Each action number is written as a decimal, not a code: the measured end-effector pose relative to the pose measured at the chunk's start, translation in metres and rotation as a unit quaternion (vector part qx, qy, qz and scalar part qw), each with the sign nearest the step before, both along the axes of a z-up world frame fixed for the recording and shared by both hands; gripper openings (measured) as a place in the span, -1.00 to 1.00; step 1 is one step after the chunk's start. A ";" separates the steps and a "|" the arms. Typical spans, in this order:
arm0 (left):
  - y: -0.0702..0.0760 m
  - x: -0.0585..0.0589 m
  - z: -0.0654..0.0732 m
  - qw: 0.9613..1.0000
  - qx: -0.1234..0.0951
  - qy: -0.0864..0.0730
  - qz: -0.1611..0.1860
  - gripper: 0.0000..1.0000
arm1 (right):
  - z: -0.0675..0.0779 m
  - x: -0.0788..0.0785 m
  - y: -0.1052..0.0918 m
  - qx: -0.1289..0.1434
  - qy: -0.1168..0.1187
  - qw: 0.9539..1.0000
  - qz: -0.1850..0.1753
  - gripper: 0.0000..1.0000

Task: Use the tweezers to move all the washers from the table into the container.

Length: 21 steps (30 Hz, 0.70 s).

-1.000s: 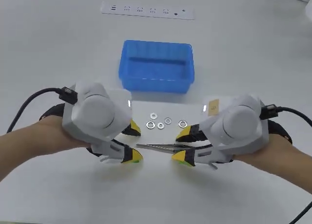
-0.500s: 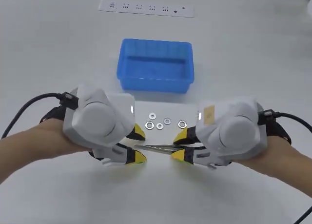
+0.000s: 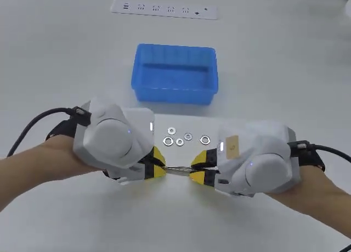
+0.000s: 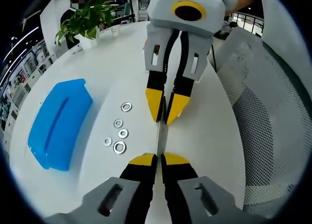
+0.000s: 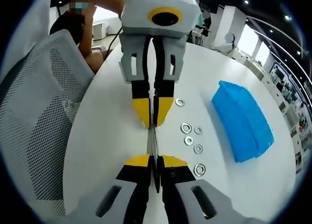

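- Washers: five lie loose on the table, between the container and my jaws, just past the tips and apart from them.
- Tweezers: bridged between both grippers, probably so I can reseat my hold before picking.
- Left gripper and right gripper: jaws narrow, each pinching one tweezer end.

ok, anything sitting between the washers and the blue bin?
Nothing visible. The five washers lie on bare table in front of the blue container, open surface between them. The left gripper and right gripper both clamp the tweezers on the washers' near side.
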State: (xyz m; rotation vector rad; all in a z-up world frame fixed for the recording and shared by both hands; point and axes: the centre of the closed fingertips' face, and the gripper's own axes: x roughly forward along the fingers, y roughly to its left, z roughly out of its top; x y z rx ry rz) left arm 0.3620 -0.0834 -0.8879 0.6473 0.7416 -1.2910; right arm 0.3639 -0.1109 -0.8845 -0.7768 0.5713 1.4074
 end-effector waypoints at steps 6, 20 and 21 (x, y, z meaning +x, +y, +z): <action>-0.001 0.000 0.000 1.000 0.000 0.001 -0.001 -0.82 | 0.008 -0.002 0.002 0.014 -0.007 1.000 0.002 -0.85; 0.008 -0.001 0.001 0.999 0.034 -0.027 -0.032 -0.86 | 0.015 -0.005 0.014 0.025 -0.017 0.999 0.015 -0.85; 0.010 -0.002 0.002 0.999 0.035 -0.025 -0.032 -0.86 | 0.016 -0.007 0.016 0.026 -0.019 0.999 0.018 -0.84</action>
